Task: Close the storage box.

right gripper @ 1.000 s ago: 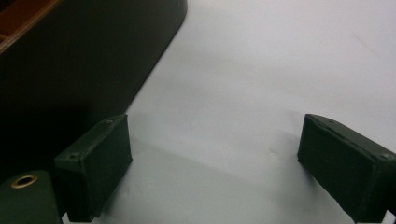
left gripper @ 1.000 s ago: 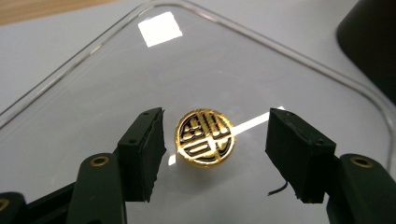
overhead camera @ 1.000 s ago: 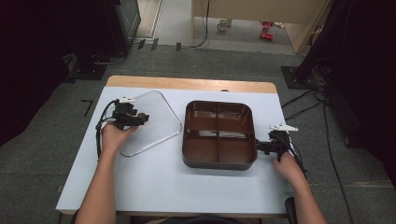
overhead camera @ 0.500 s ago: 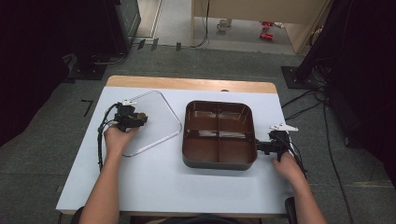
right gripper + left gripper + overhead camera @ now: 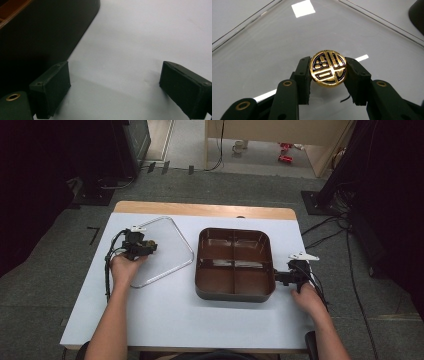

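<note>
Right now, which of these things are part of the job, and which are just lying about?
In the job:
- clear lid, gold knob clamped by the left gripper
- brown four-part box
- right gripper, jaws open beside the box

Lying about:
- red cans and cup on the floor
- floor cables

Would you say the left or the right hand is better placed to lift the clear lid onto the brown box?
Left. Its claw grips the gold knob of the clear lid; the right claw stands open beside the brown box.

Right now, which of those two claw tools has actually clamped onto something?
The left gripper: its jaws pinch the gold knob of the clear lid. The right gripper gapes open over bare table.
</note>
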The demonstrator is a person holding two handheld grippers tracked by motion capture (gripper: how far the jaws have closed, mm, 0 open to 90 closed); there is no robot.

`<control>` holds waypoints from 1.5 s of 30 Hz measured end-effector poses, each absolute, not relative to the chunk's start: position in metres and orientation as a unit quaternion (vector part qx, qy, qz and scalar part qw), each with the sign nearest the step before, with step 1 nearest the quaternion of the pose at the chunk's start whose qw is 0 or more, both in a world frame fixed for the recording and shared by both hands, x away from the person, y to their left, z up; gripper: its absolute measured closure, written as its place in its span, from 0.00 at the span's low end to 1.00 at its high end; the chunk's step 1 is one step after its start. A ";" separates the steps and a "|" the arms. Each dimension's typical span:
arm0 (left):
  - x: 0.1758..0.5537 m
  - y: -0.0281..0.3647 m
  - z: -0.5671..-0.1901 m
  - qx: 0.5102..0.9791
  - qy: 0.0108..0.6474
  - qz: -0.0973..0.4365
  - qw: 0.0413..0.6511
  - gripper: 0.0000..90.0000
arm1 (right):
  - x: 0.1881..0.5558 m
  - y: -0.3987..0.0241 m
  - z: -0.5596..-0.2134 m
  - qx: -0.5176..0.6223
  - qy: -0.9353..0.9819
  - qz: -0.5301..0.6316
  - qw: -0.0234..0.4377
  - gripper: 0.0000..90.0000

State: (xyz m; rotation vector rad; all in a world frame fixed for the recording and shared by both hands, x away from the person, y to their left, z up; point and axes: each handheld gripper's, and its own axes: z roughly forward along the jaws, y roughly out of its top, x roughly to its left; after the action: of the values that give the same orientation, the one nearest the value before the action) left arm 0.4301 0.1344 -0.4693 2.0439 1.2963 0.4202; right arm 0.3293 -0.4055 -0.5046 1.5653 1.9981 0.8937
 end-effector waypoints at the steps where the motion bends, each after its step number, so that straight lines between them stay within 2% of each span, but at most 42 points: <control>1: 0.430 0.135 -0.468 0.783 0.497 0.161 0.338 0.66 | 0.329 -0.406 -0.505 0.567 0.724 0.324 0.223 0.10; 24: 0.415 0.143 -0.426 0.783 0.479 0.144 0.370 0.66 | 0.329 -0.406 -0.505 0.567 0.724 0.323 0.223 0.10; 34: 0.408 0.139 -0.408 0.786 0.465 0.122 0.390 0.66 | 0.329 -0.406 -0.505 0.567 0.724 0.323 0.223 0.10; 45: 0.399 0.119 -0.387 0.794 0.434 0.124 0.408 0.66 | 0.329 -0.406 -0.505 0.567 0.724 0.323 0.223 0.10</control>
State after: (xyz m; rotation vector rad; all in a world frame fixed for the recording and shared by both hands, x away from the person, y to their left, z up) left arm 0.3989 0.1190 -0.3867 2.0013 1.0938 0.3130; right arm 0.3293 -0.4056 -0.5046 1.5646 1.9999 0.8924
